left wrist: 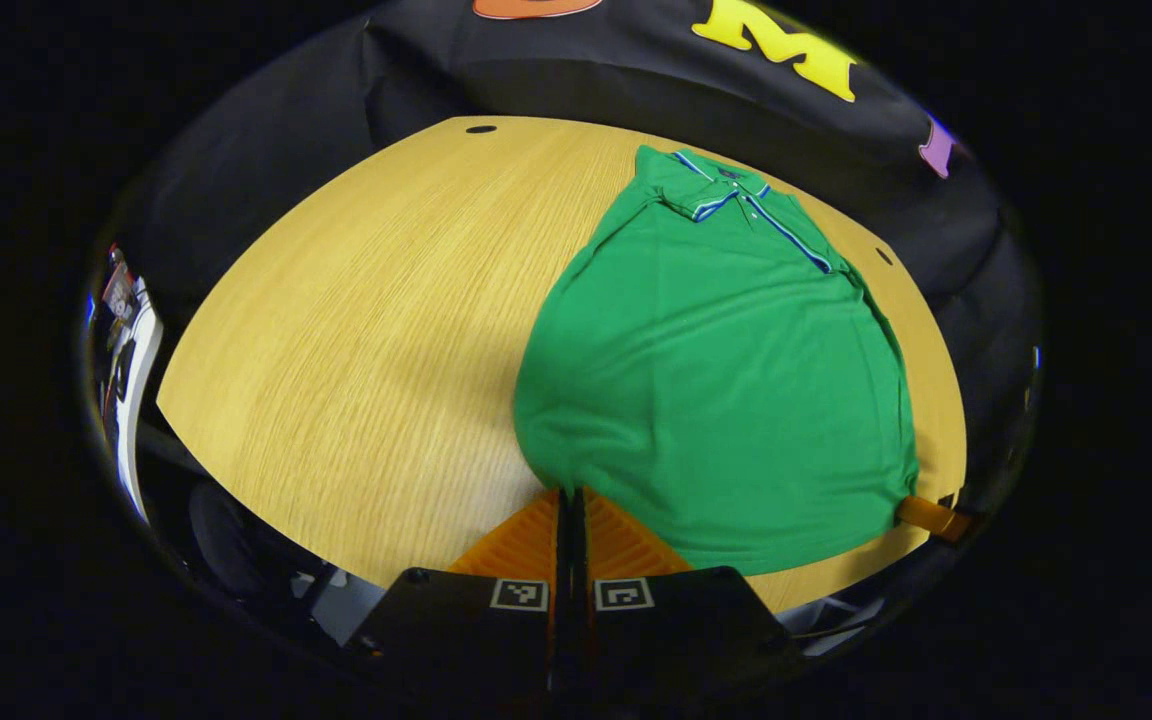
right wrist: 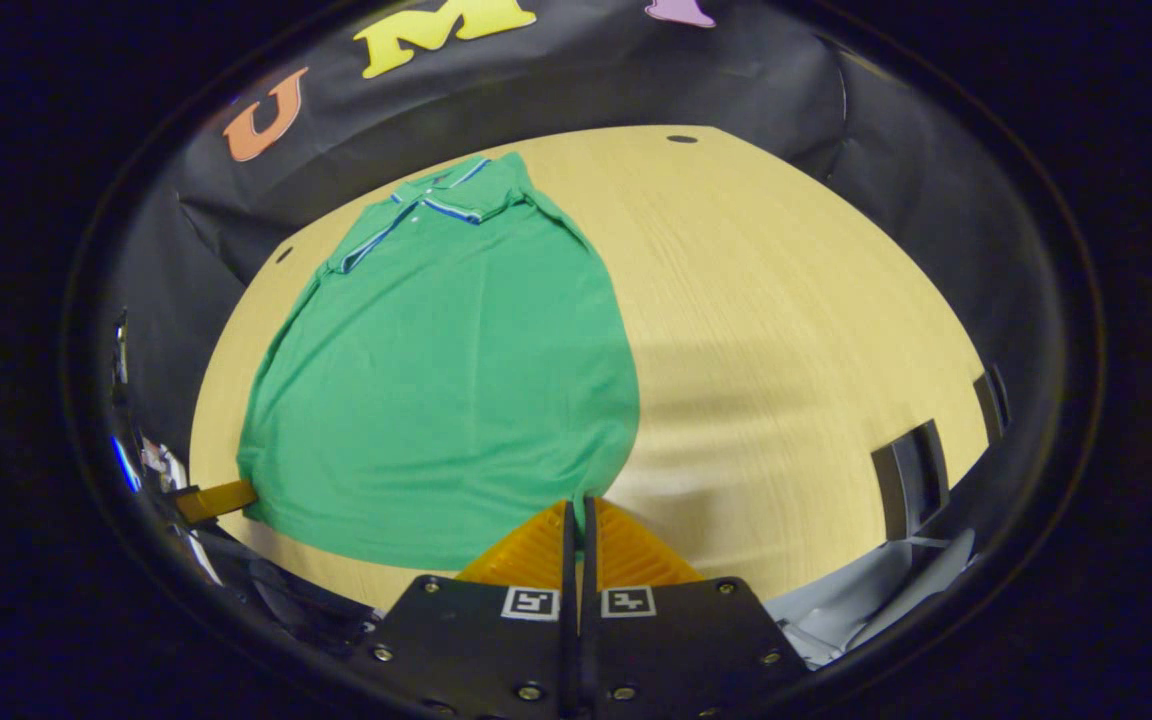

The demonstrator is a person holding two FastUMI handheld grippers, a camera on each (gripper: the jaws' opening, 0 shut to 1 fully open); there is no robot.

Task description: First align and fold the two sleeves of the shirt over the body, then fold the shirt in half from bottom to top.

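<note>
A green short-sleeved polo shirt (left wrist: pixel 726 380) of knit fabric, with a blue-and-white striped collar and placket, lies flat on the light wooden table (left wrist: pixel 366 340). Its sleeves are folded in over the body, its collar lies toward the table's far edge, and its hem lies at the near edge.

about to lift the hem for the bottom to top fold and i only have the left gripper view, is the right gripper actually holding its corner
Observer: Yes. In the right gripper view the right gripper has its fingers together, with the hem corner of the shirt pinched between them.
Operator: any sleeve sticking out on that side
Observer: None. That edge runs smooth from the collar down to the hem, flat on the table.
Operator: anything close on that side
Observer: A dark grey object stands at the table's edge, well apart from the shirt.
</note>
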